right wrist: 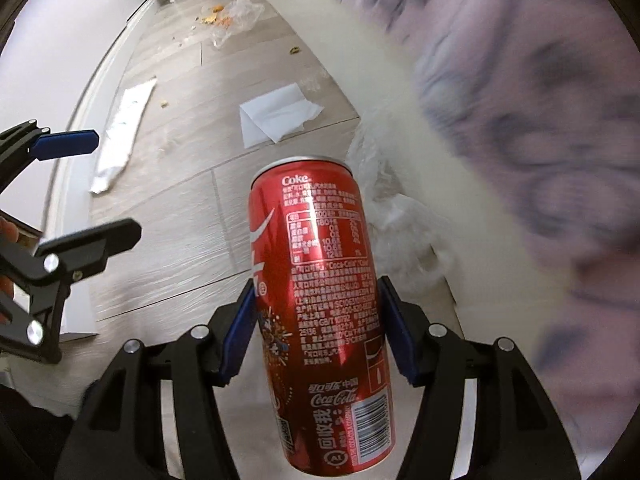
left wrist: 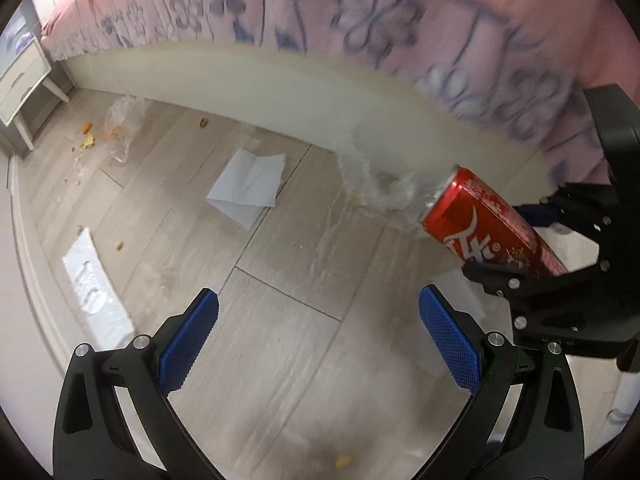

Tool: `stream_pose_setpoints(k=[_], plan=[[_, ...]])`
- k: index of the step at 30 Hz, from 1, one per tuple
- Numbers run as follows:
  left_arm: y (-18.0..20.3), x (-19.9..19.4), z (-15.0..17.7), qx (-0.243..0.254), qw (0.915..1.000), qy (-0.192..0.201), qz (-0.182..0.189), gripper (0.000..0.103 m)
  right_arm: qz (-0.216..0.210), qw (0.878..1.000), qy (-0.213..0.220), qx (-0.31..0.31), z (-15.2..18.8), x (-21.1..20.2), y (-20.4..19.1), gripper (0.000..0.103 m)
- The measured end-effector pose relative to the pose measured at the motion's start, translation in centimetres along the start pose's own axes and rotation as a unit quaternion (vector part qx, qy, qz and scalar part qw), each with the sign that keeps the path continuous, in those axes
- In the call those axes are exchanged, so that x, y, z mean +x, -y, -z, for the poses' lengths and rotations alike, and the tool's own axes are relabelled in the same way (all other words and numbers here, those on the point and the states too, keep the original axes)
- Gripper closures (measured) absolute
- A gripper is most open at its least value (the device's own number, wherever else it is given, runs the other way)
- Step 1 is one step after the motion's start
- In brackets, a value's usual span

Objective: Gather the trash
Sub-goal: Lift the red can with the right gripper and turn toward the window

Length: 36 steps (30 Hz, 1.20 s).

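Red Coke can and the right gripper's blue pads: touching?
Touching. In the right wrist view, both blue pads of the right gripper press the sides of the red Coke can, which is held clear of the floor.

A home bedroom: pink floral bedspread [left wrist: 360, 12], white nightstand [left wrist: 22, 80], litter-strewn wood-look floor [left wrist: 280, 272].

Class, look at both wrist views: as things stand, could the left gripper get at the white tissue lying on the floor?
Probably yes. The left gripper is open and empty, and the tissue lies flat ahead of it on bare floor, nothing between. The right gripper, shut on the can, sits off to the side.
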<state>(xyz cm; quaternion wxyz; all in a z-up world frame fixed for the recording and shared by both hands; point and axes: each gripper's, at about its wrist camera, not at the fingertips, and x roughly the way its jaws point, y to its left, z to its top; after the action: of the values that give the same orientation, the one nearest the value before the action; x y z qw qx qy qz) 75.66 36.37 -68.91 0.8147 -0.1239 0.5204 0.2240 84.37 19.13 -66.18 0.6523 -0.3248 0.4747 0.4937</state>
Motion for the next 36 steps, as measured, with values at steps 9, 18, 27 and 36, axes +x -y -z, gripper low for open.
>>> stream_pose_setpoints(k=[9, 18, 27, 36], plan=[[4.4, -15.6, -6.0, 0.043, 0.9987, 0.011, 0.024, 0.006, 0.017, 0.998, -0.004, 0.062, 0.4, -16.8, 0.5, 0.047], [9.6, -29.0, -11.6, 0.107, 0.9921, 0.036, 0.055, 0.006, 0.050, 0.991, 0.025, 0.124, 0.0, -32.4, 1.7, 0.047], [14.8, -38.6, -14.7, 0.180, 0.9763, 0.075, 0.094, 0.006, 0.110, 0.967, 0.055, 0.224, 2.3, -42.9, 3.1, 0.047], [23.9, -44.6, -16.0, 0.293, 0.9356, 0.102, 0.169, 0.006, 0.191, 0.915, 0.069, 0.350, 9.5, -51.8, 6.4, 0.047]])
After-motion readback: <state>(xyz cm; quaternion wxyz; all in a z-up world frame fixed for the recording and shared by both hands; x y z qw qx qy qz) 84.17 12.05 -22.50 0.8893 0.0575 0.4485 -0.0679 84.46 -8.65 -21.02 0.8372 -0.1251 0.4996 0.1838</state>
